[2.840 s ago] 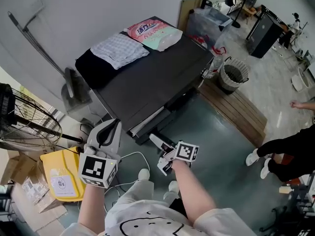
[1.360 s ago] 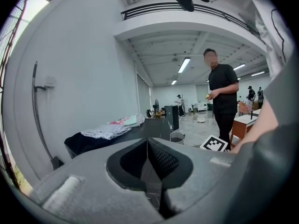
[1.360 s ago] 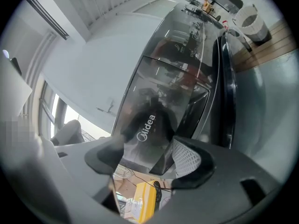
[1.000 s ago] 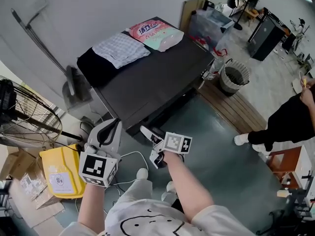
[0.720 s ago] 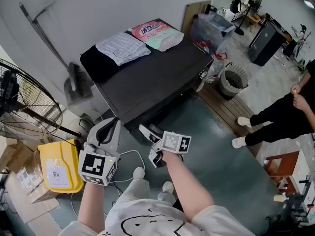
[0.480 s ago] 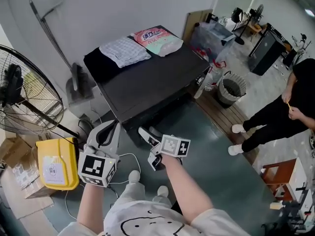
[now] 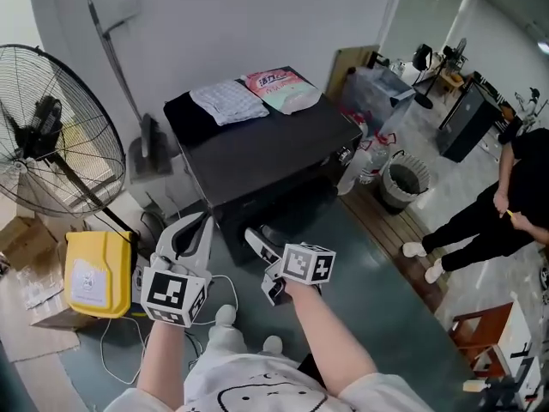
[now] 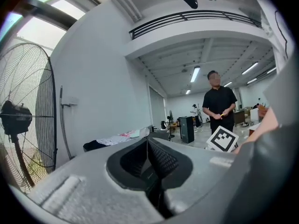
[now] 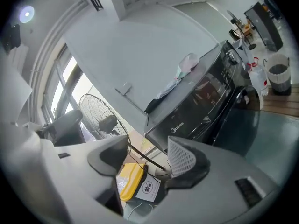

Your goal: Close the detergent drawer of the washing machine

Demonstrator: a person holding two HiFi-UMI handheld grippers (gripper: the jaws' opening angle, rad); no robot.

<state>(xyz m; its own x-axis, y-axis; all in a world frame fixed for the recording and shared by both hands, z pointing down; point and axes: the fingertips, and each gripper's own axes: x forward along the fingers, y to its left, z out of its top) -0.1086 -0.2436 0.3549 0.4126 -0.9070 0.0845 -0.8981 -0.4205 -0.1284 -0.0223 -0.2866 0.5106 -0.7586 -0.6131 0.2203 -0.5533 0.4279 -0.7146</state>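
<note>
The black washing machine (image 7: 266, 144) stands against the wall, and its front (image 9: 205, 101) fills the middle of the right gripper view. Its detergent drawer (image 9: 180, 125), the panel with the brand name, sits flush with the front. My right gripper (image 7: 259, 264) hovers a short way in front of the machine, touching nothing. Its jaws are open and have just been closing a little, with nothing between them (image 9: 147, 148). My left gripper (image 7: 196, 230) hangs to the left of it with its pads pressed together (image 8: 148, 143), empty.
A folded cloth (image 7: 227, 101) and a pink package (image 7: 279, 88) lie on the machine top. A standing fan (image 7: 60, 127) and a yellow container (image 7: 90, 273) are at the left. A bin (image 7: 401, 178), a wooden pallet (image 7: 395, 239) and a person (image 7: 506, 196) are at the right.
The drawer stood out of the machine's front in the earliest frame and now sits flush. Both grippers have drawn back from the machine and risen. A person has walked in at the right.
</note>
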